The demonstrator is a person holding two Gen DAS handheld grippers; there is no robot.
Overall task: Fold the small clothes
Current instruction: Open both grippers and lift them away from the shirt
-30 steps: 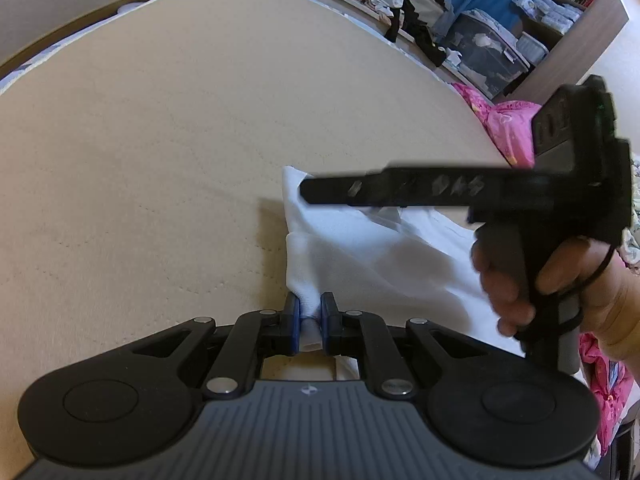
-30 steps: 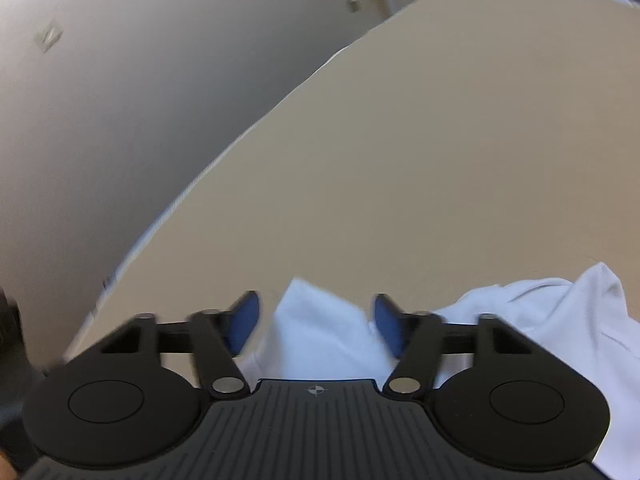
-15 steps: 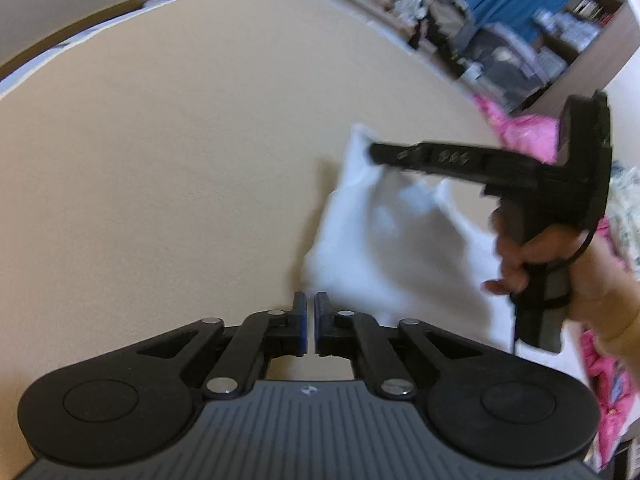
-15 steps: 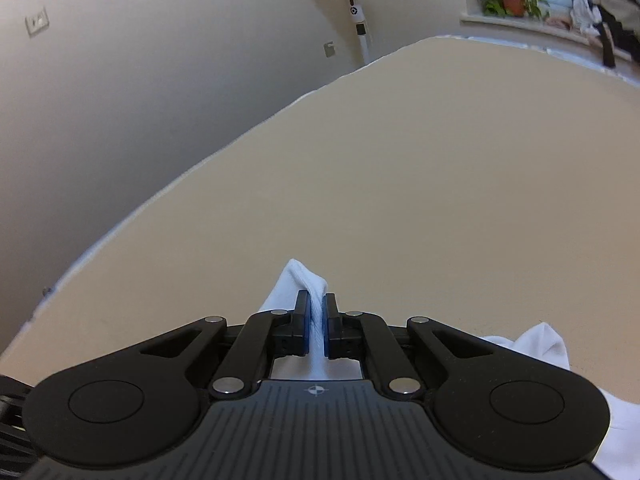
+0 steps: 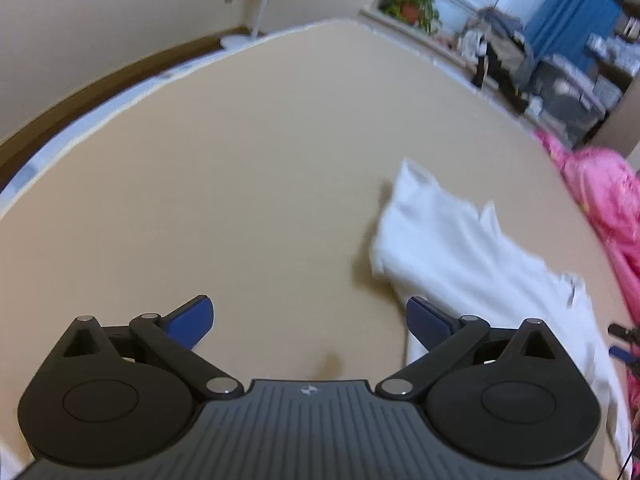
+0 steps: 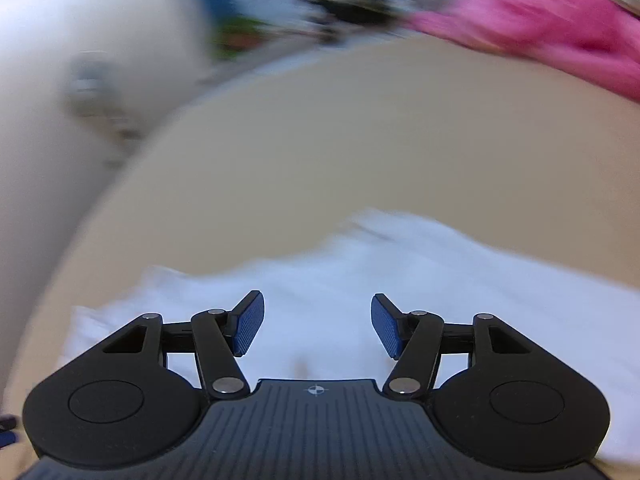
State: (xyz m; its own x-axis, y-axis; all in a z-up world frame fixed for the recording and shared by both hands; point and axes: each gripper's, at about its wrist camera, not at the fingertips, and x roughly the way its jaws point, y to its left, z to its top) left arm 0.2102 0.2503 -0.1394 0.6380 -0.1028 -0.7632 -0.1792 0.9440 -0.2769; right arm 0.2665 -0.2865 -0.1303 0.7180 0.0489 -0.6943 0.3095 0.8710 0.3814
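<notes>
A small white garment (image 5: 460, 240) lies loosely folded on the beige mattress (image 5: 240, 184), to the right in the left wrist view. My left gripper (image 5: 310, 320) hovers over bare mattress just left of it, its jaws opening wide with nothing between them; the right blue pad overlaps the cloth's near edge. In the blurred right wrist view the same white garment (image 6: 360, 280) spreads below my right gripper (image 6: 318, 326), whose jaws are opening with nothing pinched between the pads.
Pink fabric (image 5: 600, 200) is heaped along the mattress's right edge, pink fabric (image 6: 540, 20) also showing at the top right of the right wrist view. A window sill with a potted plant (image 5: 412, 4), piled clothes and storage boxes (image 5: 560, 96) stand beyond the bed.
Both grippers let go of the white garment and opened. The left one drew back to the left; the right one swung fast away and out of the left wrist view.
</notes>
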